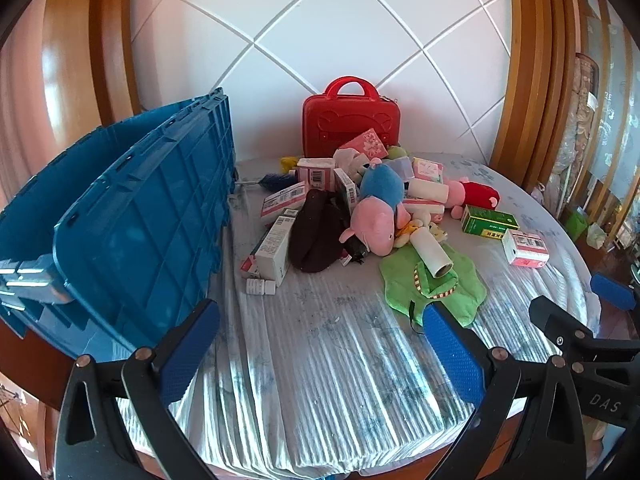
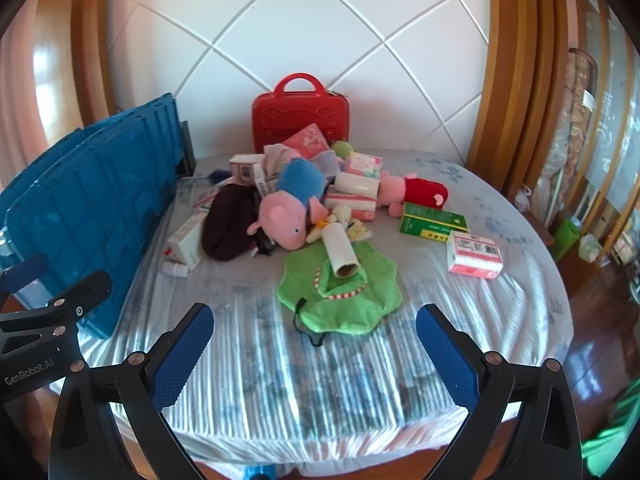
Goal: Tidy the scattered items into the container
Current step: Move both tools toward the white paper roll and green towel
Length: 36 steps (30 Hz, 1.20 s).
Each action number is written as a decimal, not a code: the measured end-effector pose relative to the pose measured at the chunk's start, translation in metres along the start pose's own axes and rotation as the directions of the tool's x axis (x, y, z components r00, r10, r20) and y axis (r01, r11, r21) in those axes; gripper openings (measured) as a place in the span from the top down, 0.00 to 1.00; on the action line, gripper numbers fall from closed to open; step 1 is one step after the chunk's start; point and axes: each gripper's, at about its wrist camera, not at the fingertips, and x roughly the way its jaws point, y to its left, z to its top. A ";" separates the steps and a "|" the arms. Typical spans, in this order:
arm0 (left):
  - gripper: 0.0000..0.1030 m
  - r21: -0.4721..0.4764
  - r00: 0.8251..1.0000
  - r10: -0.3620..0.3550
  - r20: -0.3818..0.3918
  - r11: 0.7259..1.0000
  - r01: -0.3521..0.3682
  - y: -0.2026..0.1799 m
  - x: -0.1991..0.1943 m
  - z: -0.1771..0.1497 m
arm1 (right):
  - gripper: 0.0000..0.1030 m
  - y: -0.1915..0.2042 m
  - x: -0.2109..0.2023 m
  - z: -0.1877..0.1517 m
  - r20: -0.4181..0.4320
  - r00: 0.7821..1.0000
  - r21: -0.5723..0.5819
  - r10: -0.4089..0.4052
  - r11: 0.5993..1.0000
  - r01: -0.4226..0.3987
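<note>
On the round table lies 1 heap of things just beside 1 blue crate: 2 pig toys, 1 green cloth under 1 paper roll, 1 green box. The left gripper and the right gripper are both spread wide, grasping nothing.

Ahead of our right gripper, whose black arms carry blue dimpled pads, we see a bright green cloth with red-and-white striped trim. Beyond it lie a pink plush pig in a blue top, a dark maroon hat, a green and yellow box and a glossy red case. To our left stands a blue ribbed crate. The tablecloth is pale grey with faded blue print.
</note>
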 end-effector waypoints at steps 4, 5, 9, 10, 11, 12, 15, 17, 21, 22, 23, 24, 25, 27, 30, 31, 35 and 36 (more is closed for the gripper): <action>0.00 0.025 0.999 -0.034 -0.030 0.999 0.034 0.003 0.027 0.016 | 0.00 -0.002 0.025 0.015 -0.035 0.999 0.031 -0.030 0.999 0.031; 0.00 0.028 0.998 -0.041 -0.037 0.999 0.042 0.005 0.034 0.020 | 0.00 -0.001 0.030 0.018 -0.042 0.998 0.032 -0.039 0.999 0.040; 0.00 0.032 0.996 -0.076 -0.052 0.996 0.077 0.010 0.057 0.028 | 0.00 0.006 0.047 0.026 -0.061 0.997 0.037 -0.051 0.998 0.054; 0.00 0.035 0.995 -0.081 -0.057 0.996 0.083 0.010 0.063 0.030 | 0.00 0.008 0.052 0.028 -0.067 0.996 0.035 -0.054 0.998 0.057; 0.00 0.039 0.995 -0.081 -0.064 0.996 0.084 0.010 0.068 0.032 | 0.00 0.009 0.057 0.029 -0.075 0.996 0.034 -0.058 0.998 0.060; 0.00 0.042 0.994 -0.084 -0.073 0.995 0.087 0.010 0.073 0.032 | 0.00 0.010 0.062 0.030 -0.085 0.995 0.033 -0.060 0.997 0.063; 0.00 0.050 0.991 -0.095 -0.098 0.994 0.100 0.010 0.086 0.035 | 0.00 0.010 0.077 0.033 -0.118 0.991 0.038 -0.062 0.997 0.067; 0.00 0.047 0.990 -0.096 -0.108 0.994 0.101 0.009 0.093 0.037 | 0.00 0.007 0.085 0.036 -0.129 0.990 0.039 -0.055 0.997 0.060; 0.00 0.035 0.983 -0.121 -0.140 0.991 0.127 0.004 0.111 0.036 | 0.00 -0.003 0.099 0.043 -0.141 0.989 0.037 -0.032 0.999 0.038; 0.00 0.031 0.981 -0.118 -0.151 0.992 0.124 0.002 0.117 0.034 | 0.00 -0.008 0.103 0.044 -0.143 0.989 0.038 -0.028 0.999 0.034; 0.00 0.031 0.979 -0.116 -0.166 0.992 0.123 -0.001 0.125 0.032 | 0.00 -0.014 0.107 0.044 -0.146 0.989 0.038 -0.025 0.999 0.031; 0.00 0.034 0.976 -0.119 -0.185 0.991 0.128 -0.004 0.132 0.030 | 0.00 -0.021 0.114 0.044 -0.155 0.988 0.037 -0.019 0.999 0.025; 0.00 0.022 0.972 -0.116 -0.206 0.992 0.123 -0.009 0.140 0.028 | 0.00 -0.027 0.120 0.044 -0.169 0.986 0.033 -0.012 0.999 0.018; 0.00 0.016 0.963 -0.116 -0.244 0.992 0.123 -0.019 0.155 0.023 | 0.00 -0.041 0.140 0.040 -0.220 0.975 0.019 0.013 1.000 -0.009; 0.00 0.049 0.946 -0.114 -0.304 0.990 0.134 -0.043 0.176 0.013 | 0.00 -0.063 0.171 0.032 -0.300 0.952 0.003 0.055 0.998 -0.056; 0.00 0.054 0.942 -0.101 -0.320 0.991 0.125 -0.053 0.183 0.009 | 0.00 -0.073 0.182 0.029 -0.324 0.944 0.000 0.067 0.998 -0.071; 0.00 0.050 0.922 -0.092 -0.377 0.992 0.119 -0.085 0.210 -0.002 | 0.00 -0.107 0.216 0.020 -0.386 0.916 0.000 0.107 0.993 -0.116; 0.00 0.040 0.917 -0.093 -0.389 0.992 0.118 -0.092 0.217 -0.004 | 0.00 -0.114 0.223 0.018 -0.395 0.912 -0.003 0.111 0.992 -0.122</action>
